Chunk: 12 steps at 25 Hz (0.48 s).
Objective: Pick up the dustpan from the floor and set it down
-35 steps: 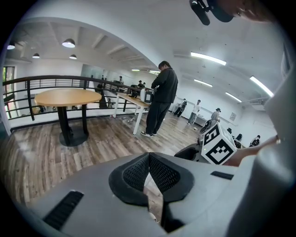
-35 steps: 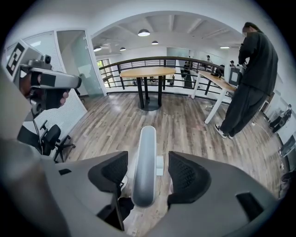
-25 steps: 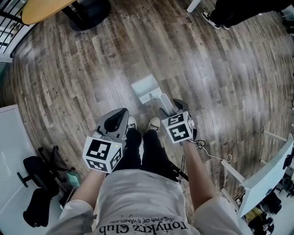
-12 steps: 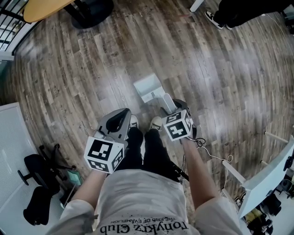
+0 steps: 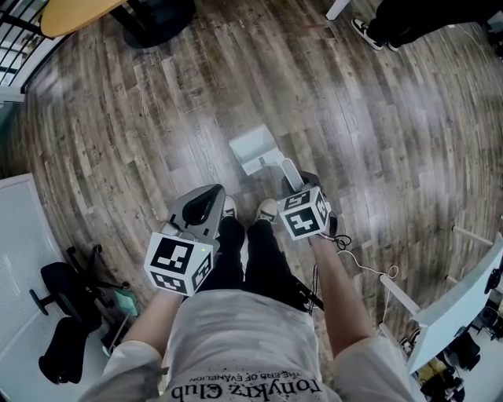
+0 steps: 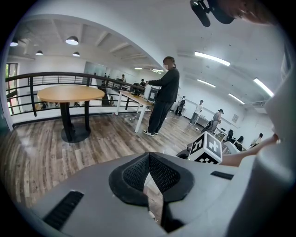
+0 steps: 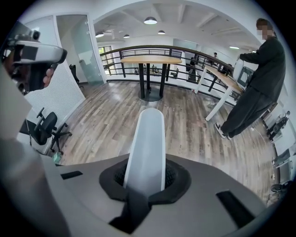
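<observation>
A white dustpan (image 5: 253, 148) lies on the wood floor in front of the person's shoes, its handle (image 5: 288, 173) running back toward them. My right gripper (image 5: 302, 183) is at the handle's near end. In the right gripper view the white handle (image 7: 147, 139) runs straight out between the black pads of my right gripper (image 7: 145, 175). The jaws have just been closing and now press on it from both sides. My left gripper (image 5: 200, 204) hangs over the left shoe. In its own view my left gripper (image 6: 149, 159) has its pad tips meeting, with nothing between them.
A round wooden table (image 5: 75, 16) on a black base stands at the far left. Another person (image 7: 252, 92) stands at a white desk. A black office chair (image 5: 67, 314) and a white panel (image 5: 20, 251) are at the left, and a white desk (image 5: 464, 298) at the right.
The right gripper's jaws, wide apart beside the dustpan handle a second ago, have shut on it. The dustpan still lies on the floor. The left gripper has not moved.
</observation>
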Tool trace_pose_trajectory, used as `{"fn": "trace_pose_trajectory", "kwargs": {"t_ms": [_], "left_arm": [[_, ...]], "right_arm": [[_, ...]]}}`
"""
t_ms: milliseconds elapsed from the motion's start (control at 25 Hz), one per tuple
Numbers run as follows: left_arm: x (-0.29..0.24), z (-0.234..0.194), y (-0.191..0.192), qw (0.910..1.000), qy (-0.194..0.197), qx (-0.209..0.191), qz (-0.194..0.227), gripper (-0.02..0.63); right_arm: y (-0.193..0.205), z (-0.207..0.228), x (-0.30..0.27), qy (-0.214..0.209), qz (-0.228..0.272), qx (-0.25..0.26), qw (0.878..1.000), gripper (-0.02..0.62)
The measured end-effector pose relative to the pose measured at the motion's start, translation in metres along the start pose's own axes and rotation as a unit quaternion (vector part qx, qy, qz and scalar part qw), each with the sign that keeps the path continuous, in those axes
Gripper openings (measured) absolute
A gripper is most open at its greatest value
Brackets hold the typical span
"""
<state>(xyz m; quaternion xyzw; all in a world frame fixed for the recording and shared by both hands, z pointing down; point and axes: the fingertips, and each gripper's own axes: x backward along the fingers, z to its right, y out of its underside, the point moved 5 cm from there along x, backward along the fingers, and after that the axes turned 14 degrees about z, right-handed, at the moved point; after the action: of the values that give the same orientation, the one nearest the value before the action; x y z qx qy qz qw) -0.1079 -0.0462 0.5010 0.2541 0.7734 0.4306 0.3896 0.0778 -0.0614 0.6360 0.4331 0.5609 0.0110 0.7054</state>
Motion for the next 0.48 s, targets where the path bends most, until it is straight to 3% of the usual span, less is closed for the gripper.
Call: {"fn": "trace_pose_trajectory", "kwargs": {"t_ms": [480], "left_arm": [[0.0021,0.0,0.0031,1.0,-0.005,-0.001,0.001,0.023]], "right_arm": [[0.0013,-0.0003,0.0019,0.002,0.019,0.005,1.0,0.043]]}}
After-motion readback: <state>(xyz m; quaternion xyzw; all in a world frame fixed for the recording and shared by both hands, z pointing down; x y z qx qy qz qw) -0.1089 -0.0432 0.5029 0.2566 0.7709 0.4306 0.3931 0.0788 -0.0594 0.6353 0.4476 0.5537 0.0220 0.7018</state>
